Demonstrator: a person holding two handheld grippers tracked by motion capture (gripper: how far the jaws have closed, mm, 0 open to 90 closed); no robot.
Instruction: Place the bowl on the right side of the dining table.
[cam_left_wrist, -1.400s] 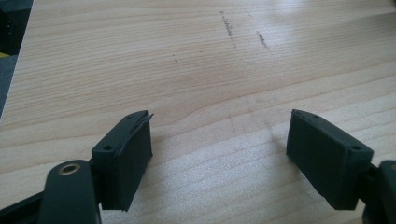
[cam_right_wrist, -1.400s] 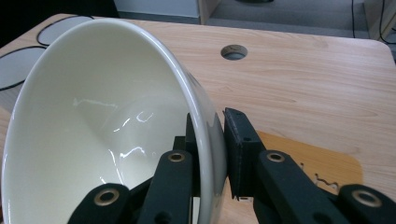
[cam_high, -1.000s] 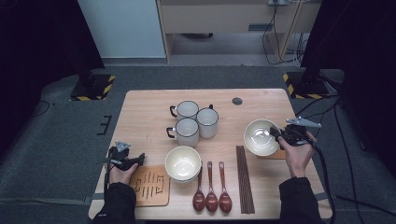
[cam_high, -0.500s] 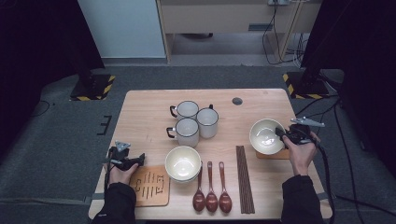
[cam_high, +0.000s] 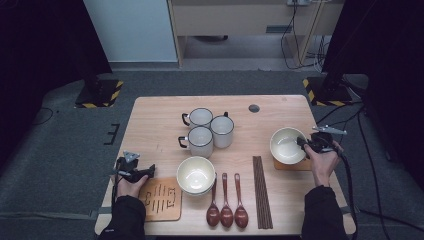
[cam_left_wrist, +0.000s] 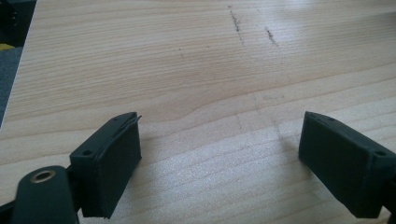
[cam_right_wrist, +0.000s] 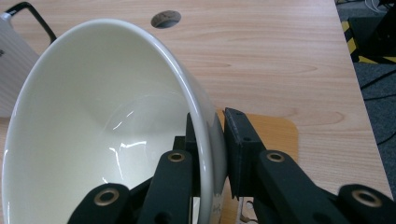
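A: Where is the white bowl (cam_high: 288, 145), and what holds it?

B: The right hand-held gripper (cam_high: 306, 144) is clamped on its rim at the right side of the counter (cam_high: 160, 125). In the right gripper view one jaw lies inside the bowl (cam_right_wrist: 102, 135) and the other outside, with the wall pinched between them. The bowl is tilted there, its opening turned toward the camera. It is over a small wooden coaster (cam_high: 295, 165); in the right gripper view a rounded corner of that coaster (cam_right_wrist: 275, 135) shows beyond the outer jaw. Whether the bowl's foot touches the coaster cannot be told.

A: And the left hand-held gripper (cam_high: 145, 172)?

B: It is at the counter's near left corner, just beside a slatted wooden trivet (cam_high: 161, 199). In the left gripper view its jaws stand well apart over bare wood (cam_left_wrist: 210, 70), and they have just been opening, with nothing between them.

A: What else lies on the counter?

B: A second white bowl (cam_high: 196, 175) sits near the front centre, touching the trivet's right edge. Behind it stand three white mugs (cam_high: 206, 131) with dark rims, close together. To the right of the second bowl lie three dark wooden spoons (cam_high: 226, 210) side by side, then a bundle of dark chopsticks (cam_high: 262, 190). A round cable hole (cam_high: 254, 108) marks the far edge.
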